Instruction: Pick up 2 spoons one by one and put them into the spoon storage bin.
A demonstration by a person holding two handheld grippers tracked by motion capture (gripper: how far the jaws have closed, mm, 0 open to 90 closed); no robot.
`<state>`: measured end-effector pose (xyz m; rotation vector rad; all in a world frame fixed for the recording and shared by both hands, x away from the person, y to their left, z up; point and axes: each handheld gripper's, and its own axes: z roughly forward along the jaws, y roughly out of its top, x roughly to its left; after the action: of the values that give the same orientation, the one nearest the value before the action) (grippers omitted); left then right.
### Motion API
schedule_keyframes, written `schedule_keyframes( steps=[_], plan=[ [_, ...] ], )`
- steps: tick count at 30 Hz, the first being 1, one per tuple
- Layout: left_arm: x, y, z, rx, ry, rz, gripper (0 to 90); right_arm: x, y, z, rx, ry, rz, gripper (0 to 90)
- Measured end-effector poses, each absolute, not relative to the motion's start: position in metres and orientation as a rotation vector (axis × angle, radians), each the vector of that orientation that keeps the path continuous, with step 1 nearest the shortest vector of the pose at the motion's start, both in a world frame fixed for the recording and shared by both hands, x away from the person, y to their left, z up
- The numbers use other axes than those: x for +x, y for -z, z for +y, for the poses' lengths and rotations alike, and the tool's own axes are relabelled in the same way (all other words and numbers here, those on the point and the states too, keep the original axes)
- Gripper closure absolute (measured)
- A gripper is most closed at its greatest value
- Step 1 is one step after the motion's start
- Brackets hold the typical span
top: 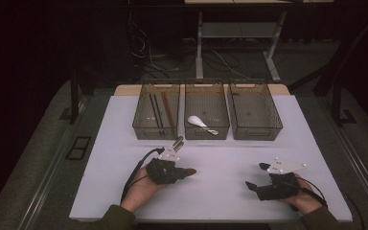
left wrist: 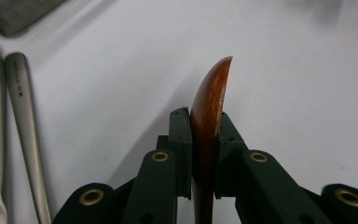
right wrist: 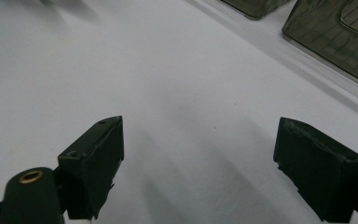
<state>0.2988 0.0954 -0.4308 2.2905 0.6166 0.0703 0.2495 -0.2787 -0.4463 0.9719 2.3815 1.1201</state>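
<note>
**Left gripper clamping a wooden spoon while the right waits with fingers apart**

The left gripper (top: 186,171) is hovering low over the white tabletop (top: 220,158), near its front edge, with its fingers (left wrist: 181,140) pressing together on a reddish-brown wooden spoon (left wrist: 208,116). In the left gripper view the spoon is standing on edge between the two black pads, its rounded tip poking out beyond them and its lower part running down out of sight between the linkages. From the high view the same tip is sticking out to the right of the person's left hand (top: 146,184).

Two metal utensil handles (left wrist: 21,135) are lying side by side on the tabletop just beside this gripper, pointing toward the trays.

The right gripper (top: 255,176) is resting over the front right of the tabletop, well apart from the left one, with its fingers (right wrist: 95,161) spread wide and holding nothing; bare white surface is showing between them.

Three smoky, see-through trays are sitting in a row at the far side. The left tray (top: 141,122) is holding long dark and brown sticks, the middle tray (top: 207,132) a white spoon (top: 198,121), and the right tray (top: 273,124) is standing next to it.
</note>
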Motion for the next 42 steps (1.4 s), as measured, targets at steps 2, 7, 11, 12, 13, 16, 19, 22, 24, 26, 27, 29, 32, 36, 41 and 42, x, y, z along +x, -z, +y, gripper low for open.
schedule_keyframes(
  steps=[2,7,11,12,13,16,19,22,24,26,27,29,32,36,41,42],
  plan=[
    [0.300,0.429,0.094,2.286,-0.070,0.616,79.7,0.250,0.446,-0.279,0.976,-1.118,2.378,15.8],
    [0.308,0.425,0.090,2.280,-0.061,0.612,79.7,0.250,0.447,-0.278,0.977,-1.113,2.381,15.8],
    [0.315,0.421,0.086,2.275,-0.066,0.600,79.6,0.250,0.447,-0.278,0.975,-1.115,2.383,15.8],
    [0.317,0.420,0.085,2.273,-0.063,0.601,79.6,0.250,0.448,-0.278,0.973,-1.118,2.383,15.8],
    [0.319,0.419,0.084,2.273,-0.063,0.596,79.6,0.250,0.448,-0.278,0.971,-1.118,2.385,15.8],
    [0.324,0.417,0.080,2.275,-0.063,0.588,79.6,0.250,0.448,-0.277,0.967,-1.116,2.388,15.8],
    [0.328,0.415,0.077,2.262,-0.058,0.584,79.5,0.250,0.448,-0.277,0.964,-1.115,2.388,15.8],
    [0.332,0.412,0.074,2.249,-0.054,0.583,79.6,0.250,0.447,-0.278,0.963,-1.113,2.389,15.8],
    [0.335,0.410,0.072,2.252,-0.060,0.573,79.7,0.249,0.447,-0.278,0.970,-1.115,2.391,15.8],
    [0.337,0.407,0.070,2.239,-0.055,0.576,79.7,0.250,0.447,-0.278,0.969,-1.116,2.388,15.8],
    [0.339,0.405,0.069,2.237,-0.057,0.574,79.7,0.250,0.447,-0.278,0.970,-1.116,2.388,15.8],
    [0.342,0.402,0.066,2.229,-0.062,0.571,79.7,0.249,0.447,-0.278,0.974,-1.115,2.390,15.8],
    [0.348,0.397,0.061,2.224,-0.070,0.574,79.7,0.249,0.447,-0.278,0.977,-1.116,2.391,15.8],
    [0.357,0.391,0.056,2.211,-0.078,0.578,79.7,0.249,0.447,-0.278,0.974,-1.118,2.388,15.8],
    [0.369,0.381,0.048,2.205,-0.092,0.575,79.7,0.249,0.447,-0.278,0.973,-1.118,2.387,15.8],
    [0.371,0.380,0.046,2.200,-0.094,0.573,79.7,0.249,0.447,-0.278,0.972,-1.119,2.386,15.8]
  ],
)
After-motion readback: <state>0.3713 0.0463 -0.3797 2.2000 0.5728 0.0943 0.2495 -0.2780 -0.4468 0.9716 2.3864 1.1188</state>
